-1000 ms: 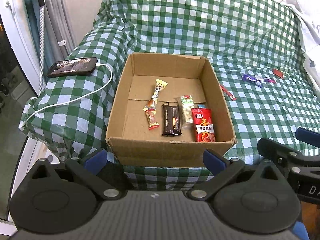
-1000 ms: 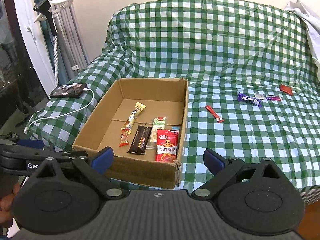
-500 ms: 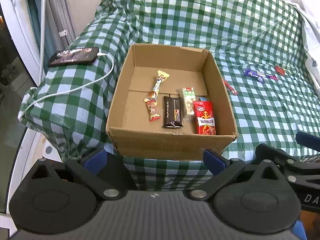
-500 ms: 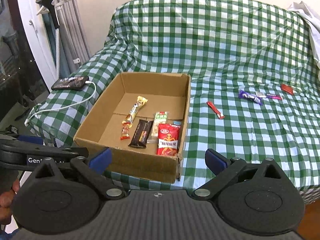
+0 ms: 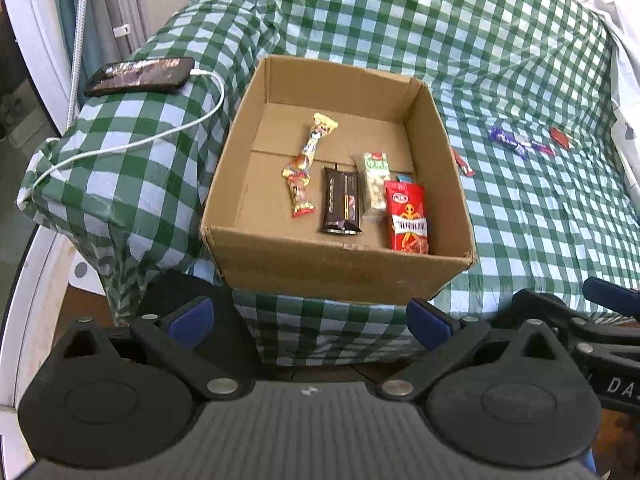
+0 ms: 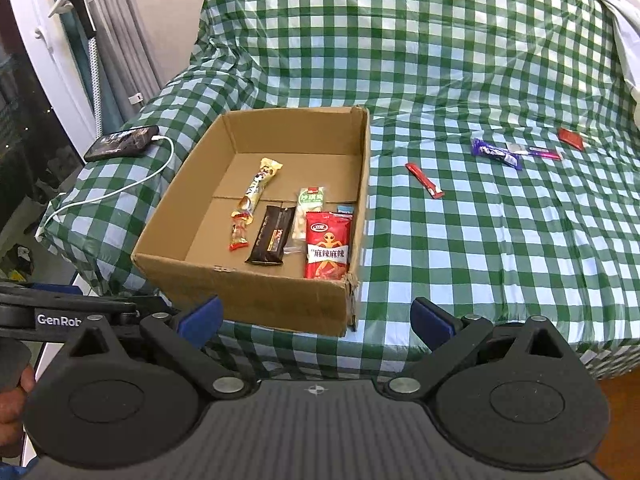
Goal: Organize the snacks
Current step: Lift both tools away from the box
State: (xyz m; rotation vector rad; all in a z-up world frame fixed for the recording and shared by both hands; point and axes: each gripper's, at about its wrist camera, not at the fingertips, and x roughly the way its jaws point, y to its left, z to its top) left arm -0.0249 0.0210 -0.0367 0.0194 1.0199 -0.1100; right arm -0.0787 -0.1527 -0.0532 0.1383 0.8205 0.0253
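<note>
Four wrapped snacks lie outside the open brown cardboard box (image 6: 260, 300); with both grippers, left (image 5: 308, 316) and right (image 6: 316, 316), spread and empty, we'd take the slim red stick packet (image 6: 424, 181) by its midsection.

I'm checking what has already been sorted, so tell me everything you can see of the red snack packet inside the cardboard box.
The red snack packet is a glossy, flat plastic pouch printed with an orange alien-like figure, white characters and a small logo near its top. It looks sealed and unopened. It lies flat on the floor of the cardboard box, in the near right corner, close against the right wall. Its upper left edge overlaps the pale green nut packet, and a small blue packet peeks out behind its top. No claw touches it.
</note>
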